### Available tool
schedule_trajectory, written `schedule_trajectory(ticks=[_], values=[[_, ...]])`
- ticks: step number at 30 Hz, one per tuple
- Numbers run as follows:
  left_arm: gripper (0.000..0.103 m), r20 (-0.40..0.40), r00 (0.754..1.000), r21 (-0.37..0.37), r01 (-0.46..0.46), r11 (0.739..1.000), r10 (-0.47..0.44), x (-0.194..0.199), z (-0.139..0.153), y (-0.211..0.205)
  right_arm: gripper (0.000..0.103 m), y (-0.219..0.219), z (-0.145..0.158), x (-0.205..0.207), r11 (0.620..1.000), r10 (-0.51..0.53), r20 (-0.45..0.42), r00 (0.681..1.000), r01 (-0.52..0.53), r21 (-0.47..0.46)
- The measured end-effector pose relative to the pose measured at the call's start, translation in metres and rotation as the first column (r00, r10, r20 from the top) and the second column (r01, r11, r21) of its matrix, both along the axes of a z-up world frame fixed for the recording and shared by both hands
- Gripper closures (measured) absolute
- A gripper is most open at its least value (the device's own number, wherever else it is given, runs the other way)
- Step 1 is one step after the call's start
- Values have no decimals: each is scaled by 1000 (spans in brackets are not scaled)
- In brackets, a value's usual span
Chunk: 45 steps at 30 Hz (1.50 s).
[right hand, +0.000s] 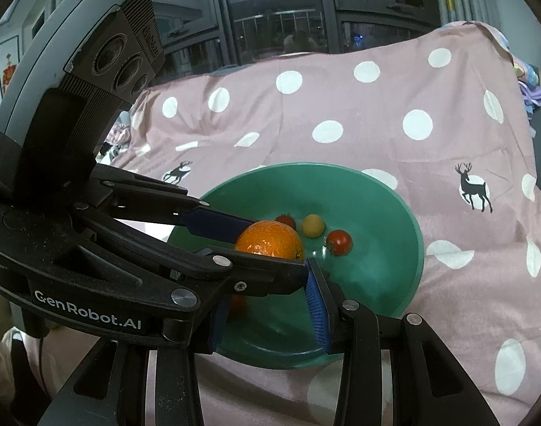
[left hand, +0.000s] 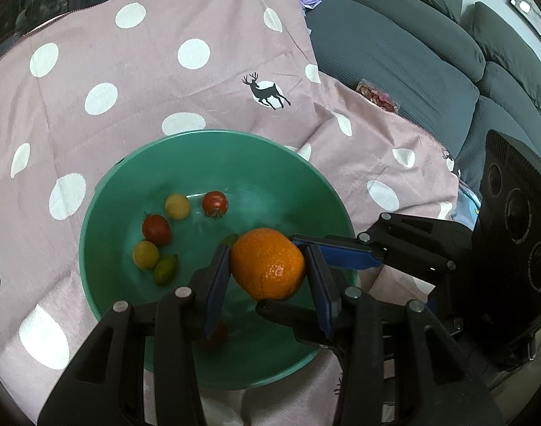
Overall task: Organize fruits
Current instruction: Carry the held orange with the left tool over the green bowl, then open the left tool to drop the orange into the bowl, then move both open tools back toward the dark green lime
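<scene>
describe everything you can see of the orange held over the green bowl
The round, bright orange citrus fruit has dimpled, glossy peel with a highlight near its lower side. It looks whole and unpeeled. It sits clamped between the blue pads of the left tongs, one pad on each side, above the inside of the green plastic bowl, clear of the small tomatoes on the bowl's floor. The right tongs reach in just beneath it; whether they touch it is unclear.

"GenRobot.AI" in white on the left gripper body; other markings seem unreadable
</scene>
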<state>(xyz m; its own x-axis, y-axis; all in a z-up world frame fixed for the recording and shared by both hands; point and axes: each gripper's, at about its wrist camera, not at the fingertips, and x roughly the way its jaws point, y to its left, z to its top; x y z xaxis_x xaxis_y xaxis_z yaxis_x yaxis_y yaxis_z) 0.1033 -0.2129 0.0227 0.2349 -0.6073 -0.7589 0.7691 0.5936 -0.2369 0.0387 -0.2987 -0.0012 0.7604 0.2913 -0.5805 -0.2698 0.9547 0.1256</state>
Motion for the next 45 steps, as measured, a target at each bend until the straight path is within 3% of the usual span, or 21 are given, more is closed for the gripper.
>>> schedule_trajectory(ticks=[25,29,35,38,45], values=[[58,-37,999,-5,-24,1000,24,3,-7,6,62,5,-5,8,1000,0,-42,999,-1,-19],[44,-22,999,5,-49,999,50,3,-6,7,62,5,-4,7,1000,-4,-35,999,3,-17],[15,24,993,36,-118,992,118,-1,-1,14,61,1,0,-1,1000,-10,-17,1000,10,17],[1,55,988,64,-147,987,144,-6,2,20,52,0,2,-9,999,-23,-10,1000,23,24],[1,153,971,90,-197,976,182,-30,18,42,49,1,9,-40,999,-27,14,1000,26,48]])
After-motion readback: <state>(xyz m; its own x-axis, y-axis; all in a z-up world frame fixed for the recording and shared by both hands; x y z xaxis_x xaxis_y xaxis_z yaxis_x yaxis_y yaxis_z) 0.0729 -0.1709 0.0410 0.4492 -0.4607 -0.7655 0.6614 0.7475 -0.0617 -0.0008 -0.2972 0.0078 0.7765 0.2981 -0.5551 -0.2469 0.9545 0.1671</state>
